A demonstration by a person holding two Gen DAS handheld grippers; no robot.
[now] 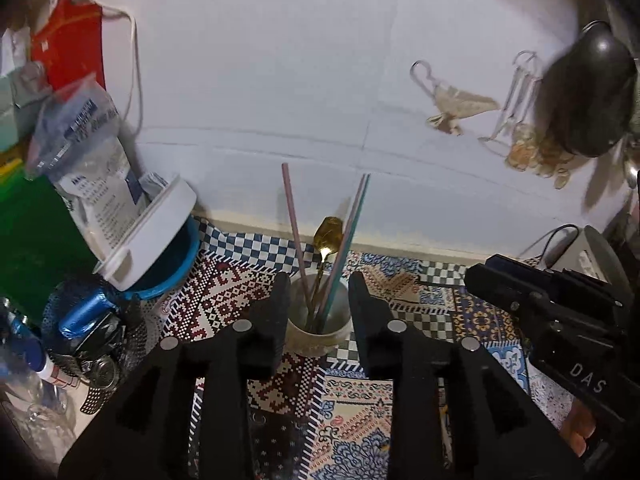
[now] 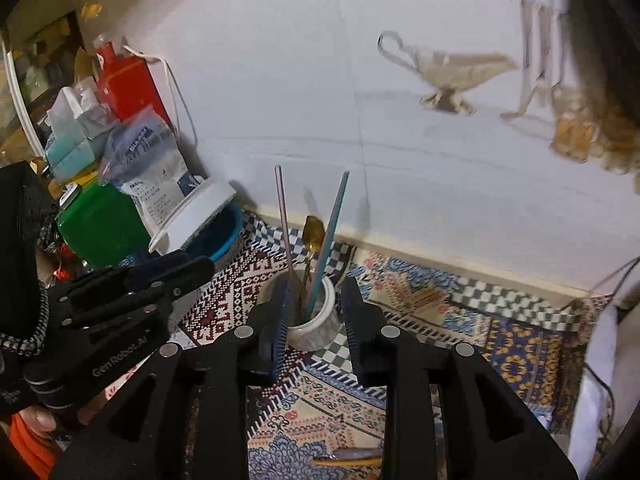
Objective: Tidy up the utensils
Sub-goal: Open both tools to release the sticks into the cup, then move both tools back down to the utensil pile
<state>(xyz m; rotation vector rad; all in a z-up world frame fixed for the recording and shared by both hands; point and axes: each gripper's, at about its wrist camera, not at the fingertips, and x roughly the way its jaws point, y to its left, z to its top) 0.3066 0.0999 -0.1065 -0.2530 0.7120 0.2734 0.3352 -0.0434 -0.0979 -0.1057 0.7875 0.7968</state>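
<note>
- Left tongs (image 1: 319, 300): released, jaws spread wide, nothing between them. The small white ceramic cup (image 1: 320, 330) stands just ahead, framed by the two jaw tips but not touched by either.
- Right tongs (image 2: 314, 308): likewise released and empty, jaws standing either side of the same cup (image 2: 316, 328) without contact.
- Cup contents, ahead of both tongs: a pink straight straw (image 1: 294, 232), a teal straight straw (image 1: 344, 248) and a gold metal spoon (image 1: 328, 236), bowl upward, all leaning upright inside the cup.
- Support: the cup sits on a table covered by a patterned patchwork cloth (image 1: 352, 412), close to the white wall (image 1: 280, 80).
- Outstanding item: in the right wrist view, a slim gold-coloured utensil (image 2: 352, 457) lies flat on the cloth below the right tongs, nearer the camera than the cup; its type cannot be determined, being partly hidden.
- To the left of the tongs: a tilted white lidded tub (image 1: 148, 236) and assorted clutter, not evidently part of the job.
- Assessment: three items appear sorted into the cup; at least one loose utensil seems left to collect. Task judged well advanced, not complete.
</note>
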